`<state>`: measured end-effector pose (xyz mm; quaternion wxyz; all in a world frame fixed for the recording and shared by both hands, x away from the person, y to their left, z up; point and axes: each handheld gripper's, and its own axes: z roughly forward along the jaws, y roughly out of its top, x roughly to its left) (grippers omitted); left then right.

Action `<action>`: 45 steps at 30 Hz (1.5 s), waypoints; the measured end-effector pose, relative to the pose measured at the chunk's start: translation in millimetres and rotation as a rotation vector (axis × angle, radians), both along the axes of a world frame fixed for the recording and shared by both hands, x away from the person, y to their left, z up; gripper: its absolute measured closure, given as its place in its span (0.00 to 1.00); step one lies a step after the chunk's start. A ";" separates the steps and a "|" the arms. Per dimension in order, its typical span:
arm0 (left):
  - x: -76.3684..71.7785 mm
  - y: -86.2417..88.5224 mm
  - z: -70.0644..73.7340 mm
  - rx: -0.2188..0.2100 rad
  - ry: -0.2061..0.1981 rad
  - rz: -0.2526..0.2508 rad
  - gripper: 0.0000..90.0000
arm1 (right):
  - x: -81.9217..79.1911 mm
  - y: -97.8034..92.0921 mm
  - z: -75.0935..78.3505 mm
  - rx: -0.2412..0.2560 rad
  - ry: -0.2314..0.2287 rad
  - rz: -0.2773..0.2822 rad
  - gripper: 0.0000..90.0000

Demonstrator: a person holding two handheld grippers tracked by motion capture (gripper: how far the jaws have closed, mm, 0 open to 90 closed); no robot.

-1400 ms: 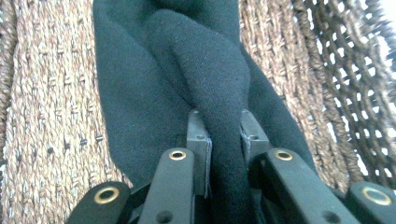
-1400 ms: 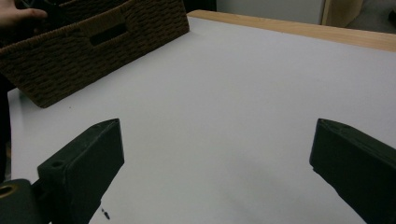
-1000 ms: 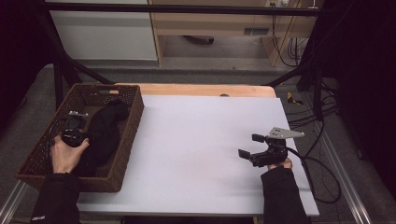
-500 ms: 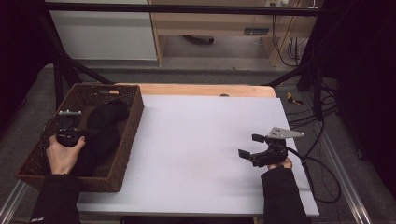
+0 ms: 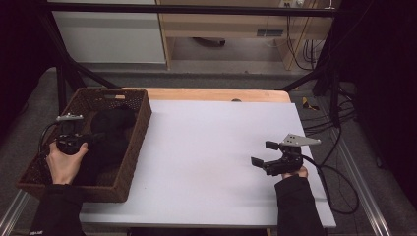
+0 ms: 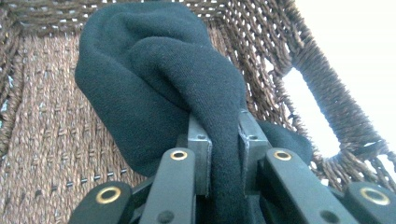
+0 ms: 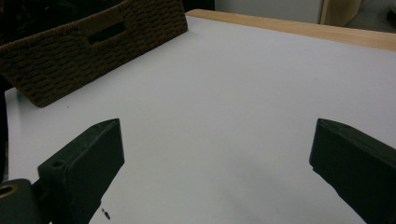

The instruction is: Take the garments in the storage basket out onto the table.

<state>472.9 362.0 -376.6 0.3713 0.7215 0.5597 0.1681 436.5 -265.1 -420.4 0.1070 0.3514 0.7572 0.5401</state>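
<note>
The dark cloth (image 6: 159,84) lies bunched inside the woven basket (image 5: 140,130) at the left end of the table, and a fold of it runs down between the jaws of your left gripper (image 6: 223,140), which are pressed tight against it on both sides. In the left gripper view the cloth is a thick, soft, dark green-black knit, heaped against the basket's brown wicker floor and wall, near a handle hole in the wall. From above, your left hand (image 5: 66,164) holds that gripper (image 5: 81,142) over the basket's left side, with the cloth (image 5: 110,132) just beside it. The basket sits on the white table (image 5: 211,142). Well apart, near the table's right edge, your right gripper (image 5: 260,153) rests low over the bare white surface, its jaws spread wide with nothing between them. In the right gripper view the basket (image 7: 93,42) shows far off
</note>
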 end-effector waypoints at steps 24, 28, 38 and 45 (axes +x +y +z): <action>-22.9 4.6 54.8 -0.023 -0.131 -0.045 0.87 | -0.2 0.0 0.0 0.003 0.000 0.001 0.04; -26.6 5.5 64.6 -0.026 -0.154 -0.054 0.87 | -0.1 -0.1 0.0 0.002 -0.001 0.001 0.04; -33.8 7.3 82.6 -0.027 -0.185 -0.074 0.87 | -0.2 -0.1 0.1 0.003 0.000 0.000 0.04; -37.5 5.3 95.4 -0.031 -0.203 -0.092 0.87 | 0.0 0.1 -0.2 0.001 0.000 0.002 0.04</action>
